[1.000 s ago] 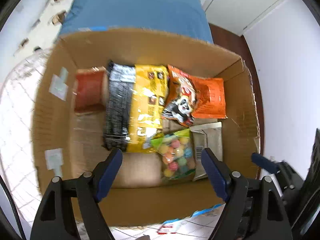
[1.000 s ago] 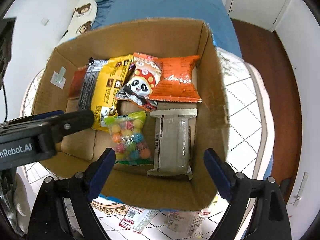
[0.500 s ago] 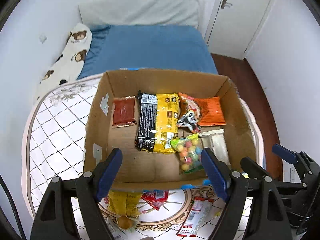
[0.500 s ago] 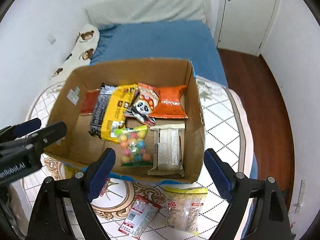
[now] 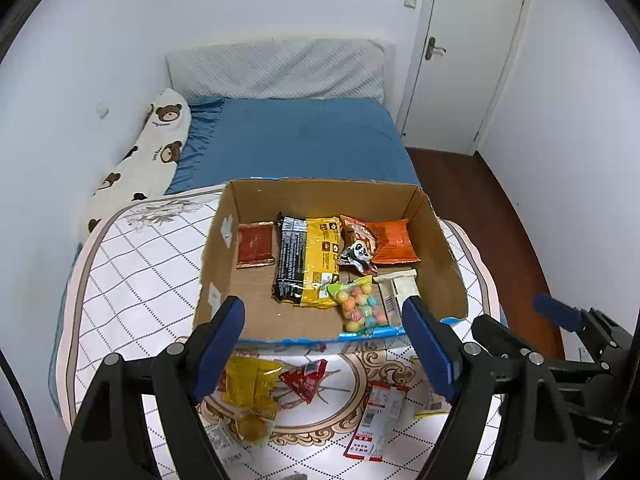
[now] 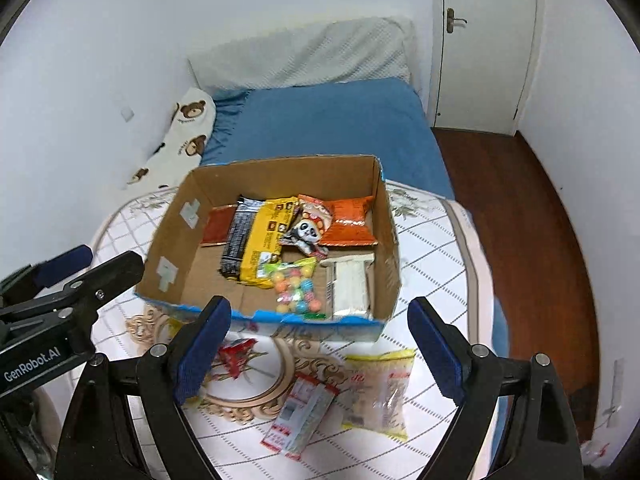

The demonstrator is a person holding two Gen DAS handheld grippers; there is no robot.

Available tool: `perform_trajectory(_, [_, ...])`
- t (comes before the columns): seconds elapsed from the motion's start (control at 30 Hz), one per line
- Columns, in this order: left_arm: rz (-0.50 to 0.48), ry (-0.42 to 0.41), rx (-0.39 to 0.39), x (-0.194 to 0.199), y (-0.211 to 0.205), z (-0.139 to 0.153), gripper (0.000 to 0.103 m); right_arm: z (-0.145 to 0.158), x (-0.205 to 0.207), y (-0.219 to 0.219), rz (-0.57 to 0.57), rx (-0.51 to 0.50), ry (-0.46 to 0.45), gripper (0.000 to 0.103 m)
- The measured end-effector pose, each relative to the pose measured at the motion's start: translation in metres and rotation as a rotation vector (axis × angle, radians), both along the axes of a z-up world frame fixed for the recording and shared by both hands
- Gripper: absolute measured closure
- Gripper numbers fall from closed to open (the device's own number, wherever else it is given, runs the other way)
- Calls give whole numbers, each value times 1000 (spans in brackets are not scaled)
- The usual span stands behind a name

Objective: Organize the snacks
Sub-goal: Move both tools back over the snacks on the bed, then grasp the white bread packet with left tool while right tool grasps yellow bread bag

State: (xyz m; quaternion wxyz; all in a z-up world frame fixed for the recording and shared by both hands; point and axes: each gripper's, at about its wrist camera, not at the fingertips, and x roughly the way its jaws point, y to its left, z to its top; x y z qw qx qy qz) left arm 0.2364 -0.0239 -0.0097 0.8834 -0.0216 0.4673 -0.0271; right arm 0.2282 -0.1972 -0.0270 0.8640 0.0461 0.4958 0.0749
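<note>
Left wrist view: both grippers, the left gripper (image 5: 322, 344) and right gripper (image 6: 318, 350), have drawn back from the box (image 5: 440, 240), jaws wide and empty, bringing loose packets (image 6: 376, 392) into sight for the next pick.

Both views are evenly and fairly brightly lit by soft, cool indoor light from overhead, with no hard shadows. The white walls (image 5: 280, 0) look slightly bluish. Fisheye distortion bends the door (image 6: 484, 40) and walls, and black vignetting fills the corners. The centre is sharp; the wooden floor (image 6: 532, 240) smears a little toward the right edge.
</note>
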Motion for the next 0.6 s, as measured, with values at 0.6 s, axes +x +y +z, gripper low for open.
perform_trajectory(0.6, [253,484,127,-62,103,-185,23,-203,-7,-44,-88,22,445,11])
